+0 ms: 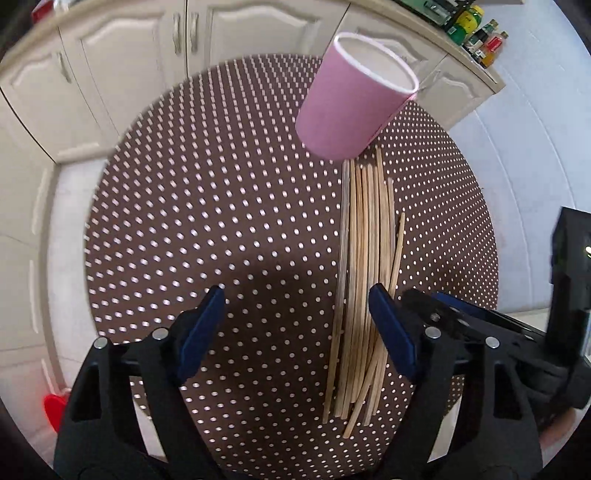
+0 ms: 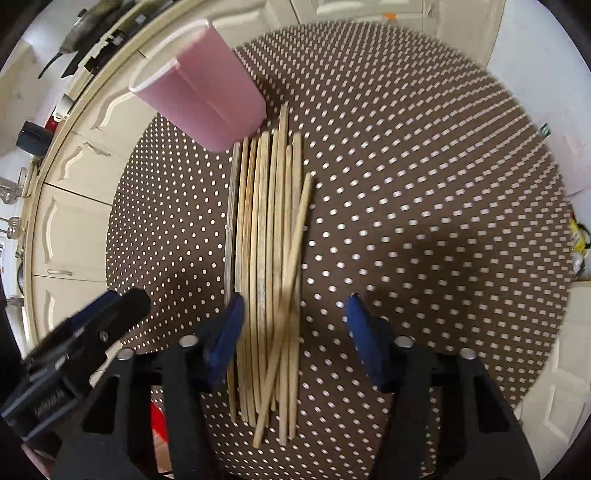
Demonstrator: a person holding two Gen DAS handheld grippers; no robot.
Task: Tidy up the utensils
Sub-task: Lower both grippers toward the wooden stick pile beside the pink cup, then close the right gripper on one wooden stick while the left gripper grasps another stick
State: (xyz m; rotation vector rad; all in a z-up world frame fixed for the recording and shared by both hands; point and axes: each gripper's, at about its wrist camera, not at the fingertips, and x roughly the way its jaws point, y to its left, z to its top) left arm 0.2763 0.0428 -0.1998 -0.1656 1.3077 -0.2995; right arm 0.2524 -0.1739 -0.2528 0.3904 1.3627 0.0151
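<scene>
While both claws pointed steeply down at the round table (image 1: pixel 221 206), neither had hold of anything. The right gripper (image 2: pixel 295 332) stood partly open, its jaws straddling the near part of the bundle of wooden chopsticks (image 2: pixel 269 258): the left pad sat just beside the outermost stick on that side, possibly touching it, while the right pad stood clear of the bundle with bare dotted cloth between. The left gripper (image 1: pixel 295 325) stood wider and held nothing; its right pad lay over or just beside the sticks in its own view (image 1: pixel 364 280), and the rest of its gap hung over bare cloth, so the bundle lay off to its right. I judged the right hand the better placed to close on the sticks. Their long axis ran straight away from both claws, from the near edge of the table toward the far edge, with one or two sticks crossed slantwise over the others. At the far ends of the sticks stood the pink paper cup (image 2: pixel 207 99), upright near the far edge, its base just beside or touching the stick tips. Beyond it ran cream cabinets (image 1: pixel 122 48) and a counter with bottles (image 1: pixel 476 33); their labels were too small to read, and no other writing could be made out.
</scene>
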